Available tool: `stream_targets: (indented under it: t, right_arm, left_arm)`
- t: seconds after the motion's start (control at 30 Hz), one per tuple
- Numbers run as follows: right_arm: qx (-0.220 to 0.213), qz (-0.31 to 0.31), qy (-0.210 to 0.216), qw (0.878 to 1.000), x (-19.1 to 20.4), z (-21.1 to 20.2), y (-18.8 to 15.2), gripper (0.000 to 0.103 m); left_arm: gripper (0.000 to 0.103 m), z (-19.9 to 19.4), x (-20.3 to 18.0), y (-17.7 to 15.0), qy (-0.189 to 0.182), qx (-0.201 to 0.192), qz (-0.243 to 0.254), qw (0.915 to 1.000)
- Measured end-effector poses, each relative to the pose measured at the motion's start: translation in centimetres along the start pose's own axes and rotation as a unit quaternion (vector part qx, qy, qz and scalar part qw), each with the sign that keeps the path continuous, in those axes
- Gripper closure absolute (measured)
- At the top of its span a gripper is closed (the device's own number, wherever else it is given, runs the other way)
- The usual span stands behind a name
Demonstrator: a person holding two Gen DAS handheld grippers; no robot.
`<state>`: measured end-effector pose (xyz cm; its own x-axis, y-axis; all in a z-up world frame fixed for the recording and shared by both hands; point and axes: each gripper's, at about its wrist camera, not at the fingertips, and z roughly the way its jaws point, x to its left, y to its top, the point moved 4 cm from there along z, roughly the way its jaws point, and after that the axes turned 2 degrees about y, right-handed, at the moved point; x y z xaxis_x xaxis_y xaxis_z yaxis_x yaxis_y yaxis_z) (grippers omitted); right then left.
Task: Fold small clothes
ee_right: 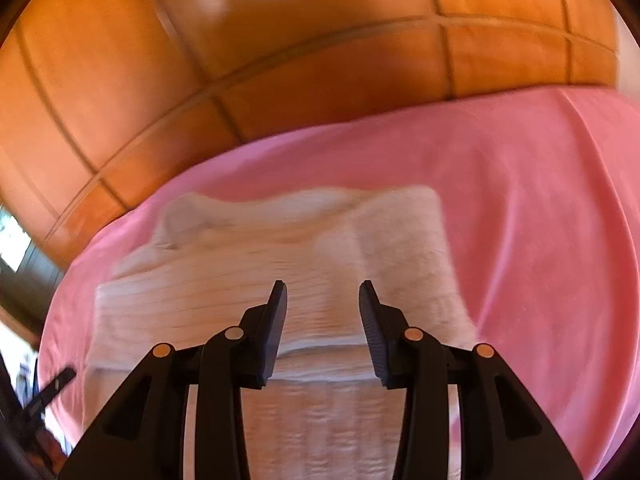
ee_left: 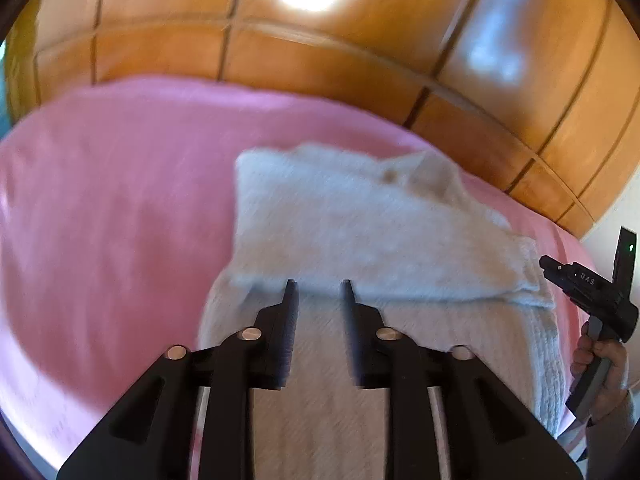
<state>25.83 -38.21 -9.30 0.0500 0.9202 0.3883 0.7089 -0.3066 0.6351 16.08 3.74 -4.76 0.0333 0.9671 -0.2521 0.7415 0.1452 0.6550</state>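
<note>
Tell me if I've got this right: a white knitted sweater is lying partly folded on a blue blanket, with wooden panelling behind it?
Nearly. The blanket is pink, not blue, as the right wrist view shows plainly. The rest holds: the white knitted sweater lies partly folded on it, with wooden panelling behind.

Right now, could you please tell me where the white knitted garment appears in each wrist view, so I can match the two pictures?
Left wrist view: the white knitted garment lies centre to lower right, a folded part on top.
Right wrist view: the garment fills the centre and lower left.
Shared landmark: the pink bedspread beneath it, with the orange wooden panelling behind.
</note>
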Motion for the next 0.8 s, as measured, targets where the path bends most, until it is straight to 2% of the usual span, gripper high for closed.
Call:
stream_targets:
  t: [0.03,0.1,0.2,0.37,0.43,0.53,0.8]
  right_arm:
    - [0.003,-0.013,0.003,1.0,0.8,0.1,0.0,0.065]
    - [0.009,-0.034,0.005,0.999,2.1,0.9,0.1,0.064]
    - [0.021,-0.055,-0.009,0.998,3.0,3.1,0.3,0.058]
    - [0.039,-0.077,-0.046,0.995,1.9,6.6,-0.2,0.053]
    - [0.022,-0.09,-0.043,0.995,1.7,6.9,-0.7,0.052]
    - [0.007,-0.089,-0.037,0.995,1.6,7.1,-1.2,0.051]
    - [0.002,-0.088,-0.032,0.996,1.5,7.3,-1.4,0.049]
  left_arm:
    - [0.049,0.3,-0.6,0.6,0.003,-0.009,0.009,0.9999]
    - [0.049,1.7,-1.7,2.0,0.007,-0.019,0.025,0.9995]
    - [0.049,4.7,-2.2,3.2,0.021,-0.003,0.031,0.9993]
    - [0.049,9.6,-0.8,3.6,0.069,0.036,0.035,0.9964]
    - [0.049,11.0,0.3,3.0,0.081,0.046,0.03,0.9952]
    - [0.049,11.1,0.6,2.9,0.08,0.037,0.027,0.9957]
    - [0.049,9.3,0.1,2.6,0.089,0.015,0.032,0.9954]
